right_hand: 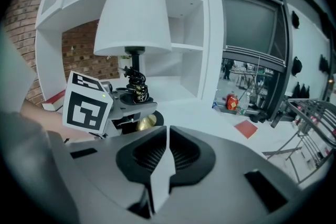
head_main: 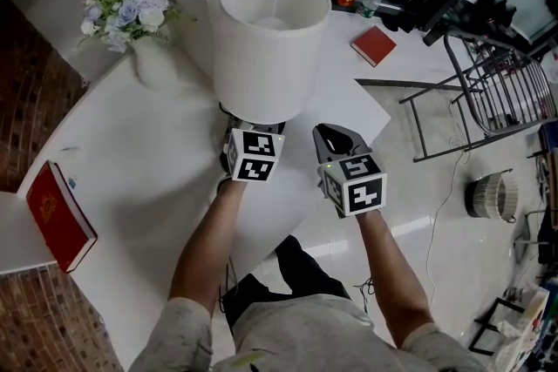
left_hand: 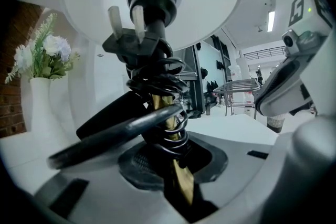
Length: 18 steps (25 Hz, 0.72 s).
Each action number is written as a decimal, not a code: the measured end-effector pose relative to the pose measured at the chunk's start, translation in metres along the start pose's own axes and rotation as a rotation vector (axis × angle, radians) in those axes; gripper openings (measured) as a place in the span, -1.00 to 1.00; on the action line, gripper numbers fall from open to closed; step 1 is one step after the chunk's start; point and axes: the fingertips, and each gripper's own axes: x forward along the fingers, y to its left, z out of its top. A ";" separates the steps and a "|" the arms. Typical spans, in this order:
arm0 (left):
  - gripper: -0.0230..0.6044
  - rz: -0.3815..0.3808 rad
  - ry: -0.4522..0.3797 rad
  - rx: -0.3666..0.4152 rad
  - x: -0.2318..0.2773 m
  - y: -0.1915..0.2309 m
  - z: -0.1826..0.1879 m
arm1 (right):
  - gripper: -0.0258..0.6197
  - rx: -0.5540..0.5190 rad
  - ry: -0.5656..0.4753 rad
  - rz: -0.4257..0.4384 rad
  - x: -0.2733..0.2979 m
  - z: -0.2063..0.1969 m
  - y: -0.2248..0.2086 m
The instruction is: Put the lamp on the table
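Both forearms are reaching out from the bottom of the head view. The left gripper (left_hand: 173,157) is clamping the brass stem (left_hand: 169,113) of the lamp (head_main: 270,39) just under its white shade, with the coiled black cord (left_hand: 167,136) bunching around the stem at the grip and the plug (left_hand: 128,34) sticking up beside the bulb socket. The right gripper (head_main: 334,139) is waiting just beside it, jaws pressing together on nothing. The lamp is standing upright over the white bench (head_main: 148,144), near the front edge, with its brass base (right_hand: 140,122) showing low behind the left gripper; whether the base is touching the surface, I cannot tell. To finish this well, I am judging that the stem needs holding plumb, with the base going down flat and further in from the edge, well apart from the flower vase (head_main: 155,61). The clamp should be loosening only once the lamp is bearing its own weight.
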 end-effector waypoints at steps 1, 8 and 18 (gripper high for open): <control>-0.64 0.001 0.006 0.004 -0.001 0.000 0.000 | -0.91 0.001 -0.001 0.001 0.000 0.000 0.001; -0.59 -0.025 0.065 -0.011 0.001 -0.002 -0.003 | -0.91 0.003 -0.011 -0.005 -0.004 0.007 0.001; -0.27 -0.052 0.149 -0.067 -0.008 -0.001 -0.013 | -0.91 0.001 -0.025 -0.002 -0.017 0.020 0.010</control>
